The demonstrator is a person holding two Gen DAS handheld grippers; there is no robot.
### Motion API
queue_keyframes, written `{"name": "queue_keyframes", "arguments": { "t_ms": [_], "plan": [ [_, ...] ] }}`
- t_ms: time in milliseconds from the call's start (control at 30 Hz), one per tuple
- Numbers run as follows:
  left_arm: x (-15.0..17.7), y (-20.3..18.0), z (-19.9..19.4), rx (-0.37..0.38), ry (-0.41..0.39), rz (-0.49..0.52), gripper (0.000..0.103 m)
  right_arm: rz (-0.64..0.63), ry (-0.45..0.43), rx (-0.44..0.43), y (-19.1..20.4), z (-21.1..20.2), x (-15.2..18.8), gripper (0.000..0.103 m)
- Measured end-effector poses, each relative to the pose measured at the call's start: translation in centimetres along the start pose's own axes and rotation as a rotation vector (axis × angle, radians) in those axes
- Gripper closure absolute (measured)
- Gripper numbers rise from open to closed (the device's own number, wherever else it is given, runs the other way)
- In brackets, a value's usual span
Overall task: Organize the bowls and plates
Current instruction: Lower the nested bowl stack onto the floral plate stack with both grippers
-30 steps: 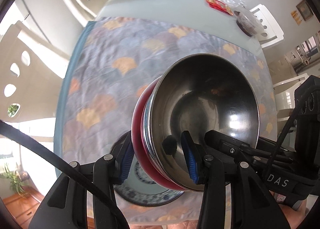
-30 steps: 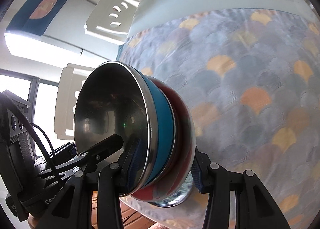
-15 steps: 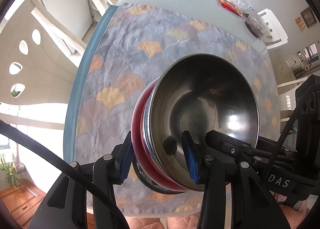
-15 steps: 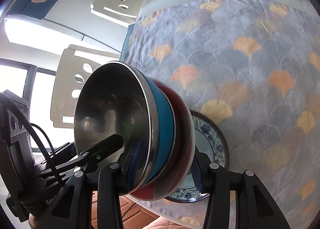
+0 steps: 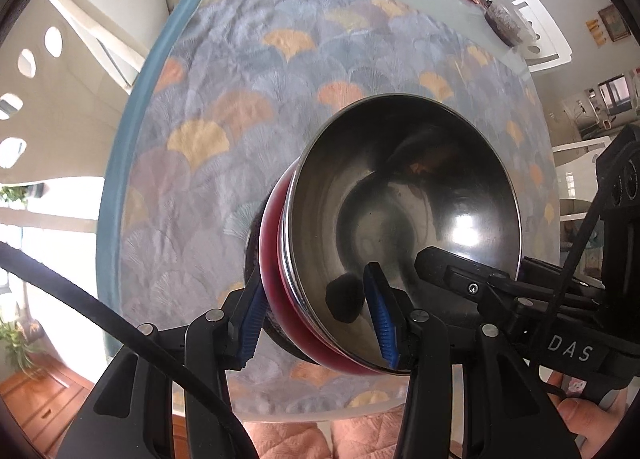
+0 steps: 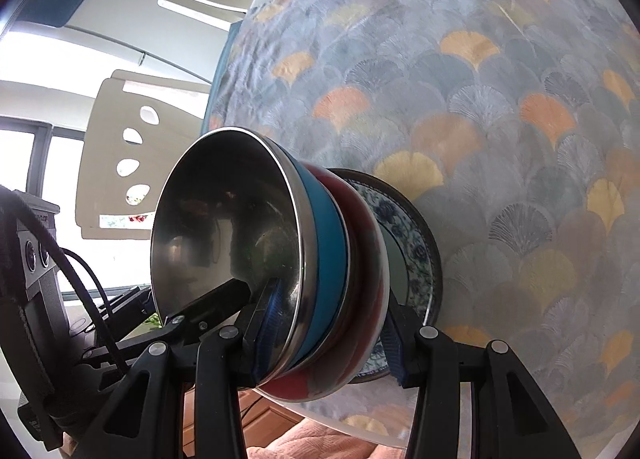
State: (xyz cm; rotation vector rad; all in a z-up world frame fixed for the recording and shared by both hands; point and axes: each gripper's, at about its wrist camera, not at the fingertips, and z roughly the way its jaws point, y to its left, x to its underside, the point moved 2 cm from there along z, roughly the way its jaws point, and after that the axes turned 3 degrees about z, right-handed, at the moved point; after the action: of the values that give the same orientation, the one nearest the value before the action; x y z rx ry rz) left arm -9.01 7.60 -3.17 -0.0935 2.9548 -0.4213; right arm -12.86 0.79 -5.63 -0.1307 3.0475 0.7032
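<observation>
— Which step is this?

— Judging by the scene, setting the nested bowls (image 6: 280,259) onto the patterned plate (image 6: 416,243). The left gripper (image 5: 316,319) and right gripper (image 6: 328,333) each clamp the stack's rim, one finger inside the steel bowl (image 5: 420,219), one outside the red bowl (image 6: 364,259).

— Where's the stack?

— Just above the plate, perhaps touching; I cannot tell. The plate lies on the tablecloth (image 5: 240,79), near its front edge.

— Next?

— Probably lower it level, centred on the plate, then spread both sets of fingers.
</observation>
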Motion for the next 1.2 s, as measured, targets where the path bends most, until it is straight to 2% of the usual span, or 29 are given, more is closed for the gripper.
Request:
{"name": "queue_keyframes", "arguments": {
  "t_ms": [767,1033,1200],
  "plan": [
    [1.6,-0.3,1.5,0.011,0.043,0.004,0.059,-0.005,0.031,0.03,-0.8,0.5,1.3,0.058],
    [2.1,-0.1,1.6,0.009,0.045,-0.009,0.059,-0.009,0.039,0.017,-0.9,0.3,1.7,0.058],
    [2.2,0.1,0.6,0.001,0.019,-0.014,0.058,0.012,0.032,-0.022,-1.3,-0.4,1.6,0.058]
  ]
}}
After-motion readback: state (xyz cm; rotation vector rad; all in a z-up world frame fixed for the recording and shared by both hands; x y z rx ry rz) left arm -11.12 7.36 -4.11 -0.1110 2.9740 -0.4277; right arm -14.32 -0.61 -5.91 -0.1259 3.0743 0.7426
